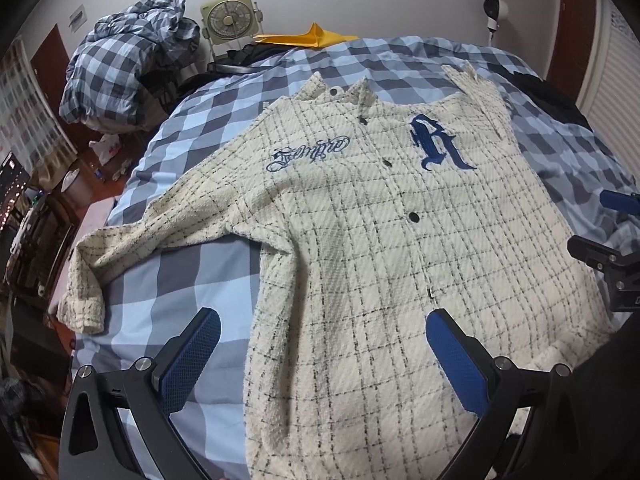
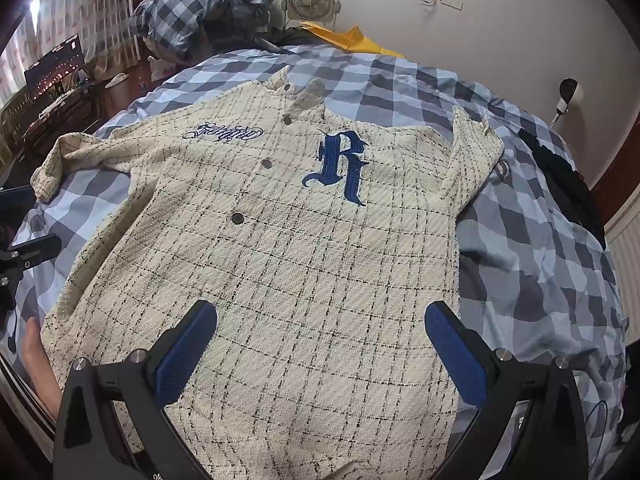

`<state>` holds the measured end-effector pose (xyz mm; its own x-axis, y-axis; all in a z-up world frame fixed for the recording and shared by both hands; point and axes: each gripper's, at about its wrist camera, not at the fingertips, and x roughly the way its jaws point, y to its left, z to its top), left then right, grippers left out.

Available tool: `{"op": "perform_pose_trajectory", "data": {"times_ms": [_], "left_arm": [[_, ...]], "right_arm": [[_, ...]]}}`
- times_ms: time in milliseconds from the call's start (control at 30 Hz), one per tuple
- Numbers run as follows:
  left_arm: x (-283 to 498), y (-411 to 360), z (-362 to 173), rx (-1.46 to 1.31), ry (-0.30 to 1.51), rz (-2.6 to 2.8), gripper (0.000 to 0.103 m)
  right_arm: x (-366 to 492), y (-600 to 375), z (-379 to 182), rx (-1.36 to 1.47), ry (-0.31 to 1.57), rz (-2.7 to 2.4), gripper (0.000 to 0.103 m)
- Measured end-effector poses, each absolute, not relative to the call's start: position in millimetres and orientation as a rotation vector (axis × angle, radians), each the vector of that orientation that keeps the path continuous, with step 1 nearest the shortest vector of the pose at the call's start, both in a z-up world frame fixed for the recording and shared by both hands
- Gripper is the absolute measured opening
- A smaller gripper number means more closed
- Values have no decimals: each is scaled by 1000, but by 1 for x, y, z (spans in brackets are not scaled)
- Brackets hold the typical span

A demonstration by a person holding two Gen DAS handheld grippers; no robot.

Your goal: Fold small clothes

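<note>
A cream plaid jacket with a blue letter R and blue script lies face up on the checked bed; it also shows in the right wrist view. Its left sleeve lies spread out to the left. Its right sleeve is folded in over the body. My left gripper is open and empty above the jacket's lower left hem. My right gripper is open and empty above the lower right part. The right gripper also shows at the left wrist view's right edge.
The blue and grey checked bed cover runs under the jacket. A bundled checked duvet sits at the far left corner, next to a small fan. A yellow cloth and dark clothes lie along the far and right edges.
</note>
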<state>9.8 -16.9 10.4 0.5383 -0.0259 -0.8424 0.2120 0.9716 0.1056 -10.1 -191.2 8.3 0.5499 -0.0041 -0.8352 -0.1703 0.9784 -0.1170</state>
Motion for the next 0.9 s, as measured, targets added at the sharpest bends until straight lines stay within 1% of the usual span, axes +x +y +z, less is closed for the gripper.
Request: {"op": "perform_pose_trajectory", "data": {"times_ms": [333,533,767,900], "left_arm": [[13,-12,7,184,1017,-131,103],[19,-2,5,125,1052,-136,103],[28,28,16,81,1030,-60,103],[37,55,23,44,1053,-30,103]], "right_arm": [[-10,-191,9,-192,986,99,102],[-10,-191,7,-192,992,102,102],[-9,-195,7,-160,1000,110,102],[-7,-198,7,-138,1007,122,102]]}}
